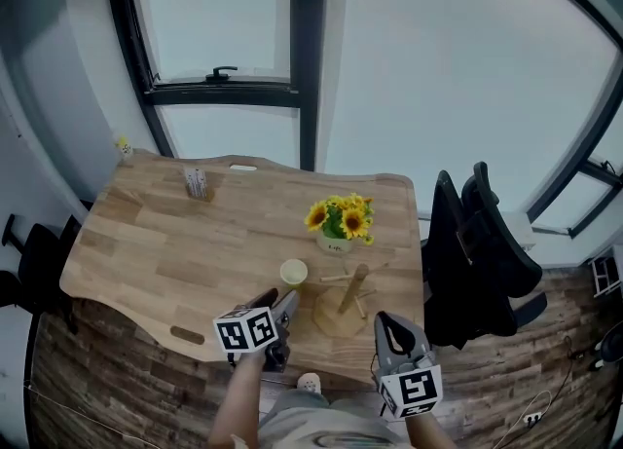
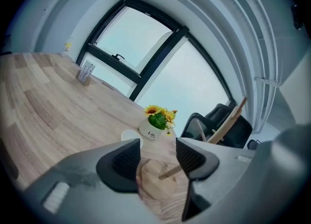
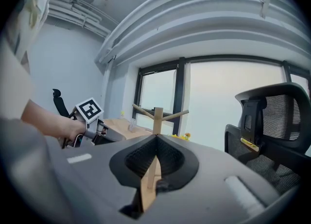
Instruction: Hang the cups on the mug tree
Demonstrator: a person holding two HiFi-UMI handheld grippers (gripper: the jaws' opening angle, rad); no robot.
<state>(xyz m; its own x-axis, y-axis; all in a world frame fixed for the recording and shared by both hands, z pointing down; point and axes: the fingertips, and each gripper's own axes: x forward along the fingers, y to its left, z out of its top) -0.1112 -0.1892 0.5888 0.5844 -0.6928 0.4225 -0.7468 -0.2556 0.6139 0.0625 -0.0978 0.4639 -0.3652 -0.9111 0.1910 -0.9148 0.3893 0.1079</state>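
1. Plainly, no cup is hung yet: the bench [image 1: 146, 243] carries the bare mug tree [image 1: 348, 303] near its front edge. The single cup [image 1: 294, 272] stands upright just to the tree's left, apart from it.
2. The approach is judged to be the step in hand. The left claw [image 2: 158, 146] is held spread and empty, aimed towards cup and tree. The right claw [image 3: 156, 139] is pressed together on nothing, with the tree's post seen beyond it.
3. Next, the spread claw would need to be set around the cup's wall or rim; no handle can be made out.
4. Only the head view shows cup and tree apart; only the right gripper view shows the pegs [image 3: 143, 111] angled upward.
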